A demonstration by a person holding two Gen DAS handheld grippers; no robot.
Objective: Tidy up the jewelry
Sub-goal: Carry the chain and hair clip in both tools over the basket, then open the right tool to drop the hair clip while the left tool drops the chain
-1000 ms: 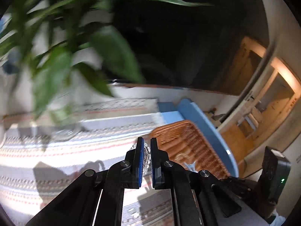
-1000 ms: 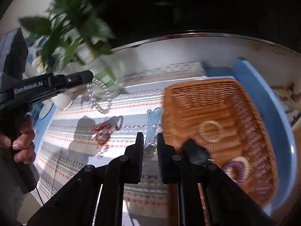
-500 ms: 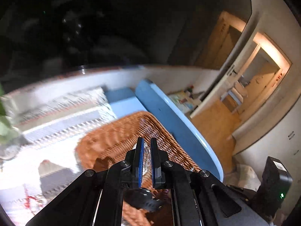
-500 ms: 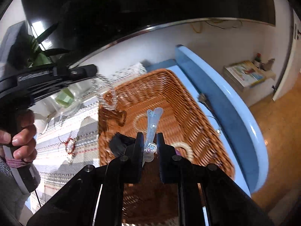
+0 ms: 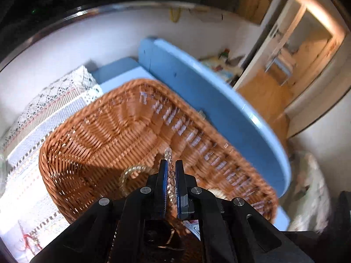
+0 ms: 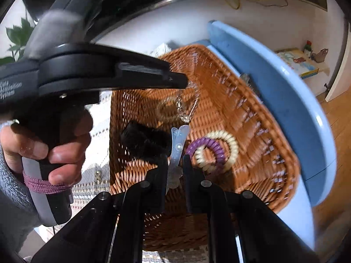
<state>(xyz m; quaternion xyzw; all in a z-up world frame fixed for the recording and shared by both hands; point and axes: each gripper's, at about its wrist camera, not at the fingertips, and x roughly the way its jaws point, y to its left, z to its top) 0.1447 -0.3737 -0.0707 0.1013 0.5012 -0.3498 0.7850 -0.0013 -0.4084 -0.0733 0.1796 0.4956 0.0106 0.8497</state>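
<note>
both hand-held grippers loaded over the basket

left hand-held gripper (image 6: 186, 83) clamps a clear bead bracelet (image 6: 183, 109) dangling above the wicker basket (image 6: 252, 118). right hand-held gripper (image 6: 174, 160) pinches a translucent hair clip (image 6: 177, 146), pointing into the basket above the coiled hair ties (image 6: 216, 151).

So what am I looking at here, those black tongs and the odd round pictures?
No robot: a person holds a black two-finger gripper in each hand, and each gripper carries a wide-angle camera looking along its fingers, hence the round, bent views.

The left gripper is shut on a clear beaded bracelet. In the other view you see this same tool from outside, in the person's hand, the beads dangling from its tip.

The right gripper is shut on a translucent pale-blue hair clip.

Both hang over a brown woven wicker basket, which stands on a striped cloth. In it lie a purple spiral hair tie, a cream spiral hair tie and a black fuzzy scrunchie.
</note>
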